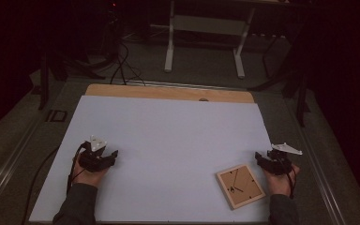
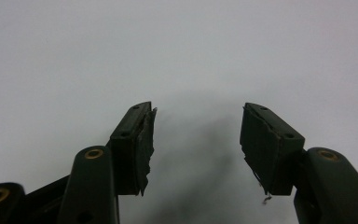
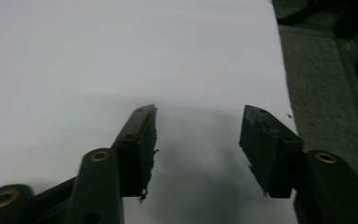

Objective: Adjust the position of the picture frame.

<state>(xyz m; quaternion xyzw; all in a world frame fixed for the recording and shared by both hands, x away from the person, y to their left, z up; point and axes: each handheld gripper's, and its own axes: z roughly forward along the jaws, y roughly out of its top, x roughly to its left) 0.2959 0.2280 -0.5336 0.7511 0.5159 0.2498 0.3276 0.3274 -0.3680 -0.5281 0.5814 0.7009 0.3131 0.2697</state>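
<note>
Left tongs and right tongs wide, empty, on table; clock beside right tongs.

Dim room, grey carpet floor, white-legged desk

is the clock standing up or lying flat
Lying flat. The clock rests face up on the white sheet, its hands visible from above, just left of the right gripper.
</note>
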